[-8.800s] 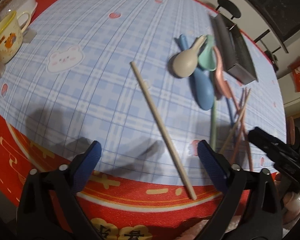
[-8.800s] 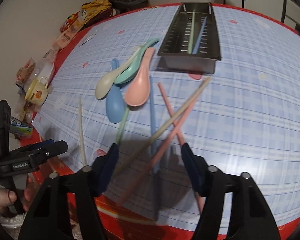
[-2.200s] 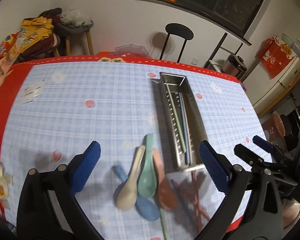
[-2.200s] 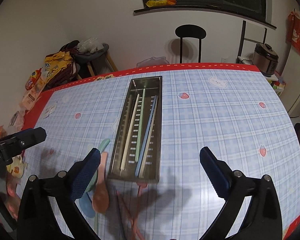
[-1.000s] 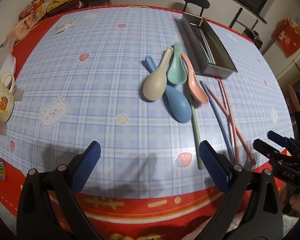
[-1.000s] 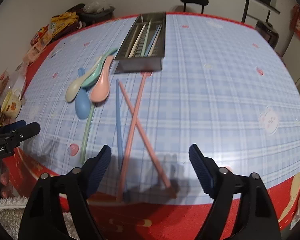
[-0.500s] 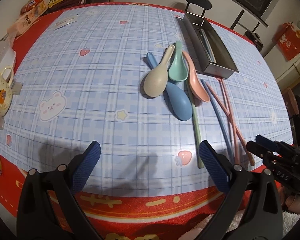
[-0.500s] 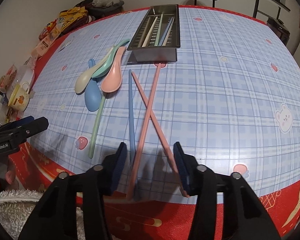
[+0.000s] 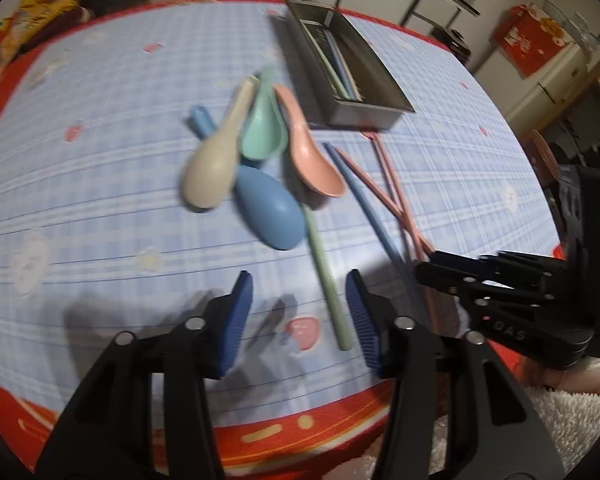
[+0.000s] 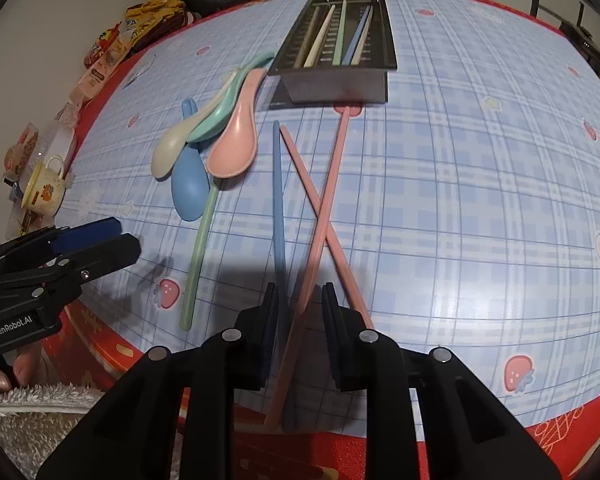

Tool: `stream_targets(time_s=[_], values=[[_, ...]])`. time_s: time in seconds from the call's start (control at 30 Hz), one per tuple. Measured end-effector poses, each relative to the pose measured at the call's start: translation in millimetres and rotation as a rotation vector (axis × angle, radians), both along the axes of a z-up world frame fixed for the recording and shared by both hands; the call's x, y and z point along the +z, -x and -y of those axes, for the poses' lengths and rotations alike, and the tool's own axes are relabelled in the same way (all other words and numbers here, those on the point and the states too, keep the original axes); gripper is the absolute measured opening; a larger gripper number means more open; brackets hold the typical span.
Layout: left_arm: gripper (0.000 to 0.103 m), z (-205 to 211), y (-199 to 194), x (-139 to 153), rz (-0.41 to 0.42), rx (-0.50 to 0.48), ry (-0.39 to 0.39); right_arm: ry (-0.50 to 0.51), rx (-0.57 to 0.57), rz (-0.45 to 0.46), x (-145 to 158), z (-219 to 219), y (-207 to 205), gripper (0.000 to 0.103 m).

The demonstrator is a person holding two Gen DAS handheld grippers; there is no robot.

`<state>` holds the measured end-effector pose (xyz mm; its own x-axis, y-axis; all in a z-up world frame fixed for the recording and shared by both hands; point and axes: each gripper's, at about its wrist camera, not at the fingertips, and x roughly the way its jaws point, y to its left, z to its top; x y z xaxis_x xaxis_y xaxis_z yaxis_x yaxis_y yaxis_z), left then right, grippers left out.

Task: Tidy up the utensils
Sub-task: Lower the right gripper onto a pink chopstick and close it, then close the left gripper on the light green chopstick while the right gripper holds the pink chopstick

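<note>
Now the right hand-held gripper point(image 10: 298, 304), jaws closing, straddles the pink chopstick point(image 10: 324, 216), whose length runs away toward the tray point(image 10: 336, 84), while the left hand-held gripper point(image 9: 298, 312), also closing but still empty, has the green chopstick point(image 9: 324, 264) between its jaws.

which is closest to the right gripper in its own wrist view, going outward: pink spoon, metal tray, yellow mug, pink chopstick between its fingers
From the right gripper, whose jaws are closing:
1. pink chopstick, lying between the fingers, running up the middle.
2. pink spoon, up and left, in the spoon pile.
3. yellow mug and metal tray: too close to call; mug far left, tray at top centre.
</note>
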<state>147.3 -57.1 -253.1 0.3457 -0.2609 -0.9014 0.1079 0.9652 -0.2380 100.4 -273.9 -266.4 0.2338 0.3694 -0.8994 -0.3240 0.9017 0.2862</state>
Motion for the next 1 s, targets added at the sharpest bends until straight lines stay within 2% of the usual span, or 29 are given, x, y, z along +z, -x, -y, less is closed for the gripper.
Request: stream_targets(time_s=[0.07, 0.23, 0.4, 0.67, 1.0], values=[[0.033, 6, -7, -7, -0.030, -0.024, 0.029, -0.003, 0.005, -0.016, -4, -2, -1, 0.018], [0.023, 16, -20, -19, -0.081, -0.041, 0.062, -0.014, 0.007, -0.019, -6, -2, -5, 0.012], [0.022, 22, -29, -27, -0.110, -0.037, 0.073, -0.038, -0.008, -0.033, -8, 5, -8, 0.011], [0.022, 34, -39, -38, -0.132, -0.042, -0.010, -0.050, -0.021, -0.040, -7, 10, -12, 0.011], [0.023, 43, -48, -40, -0.116, -0.043, -0.047, -0.052, -0.027, -0.039, -7, 8, -14, 0.009]])
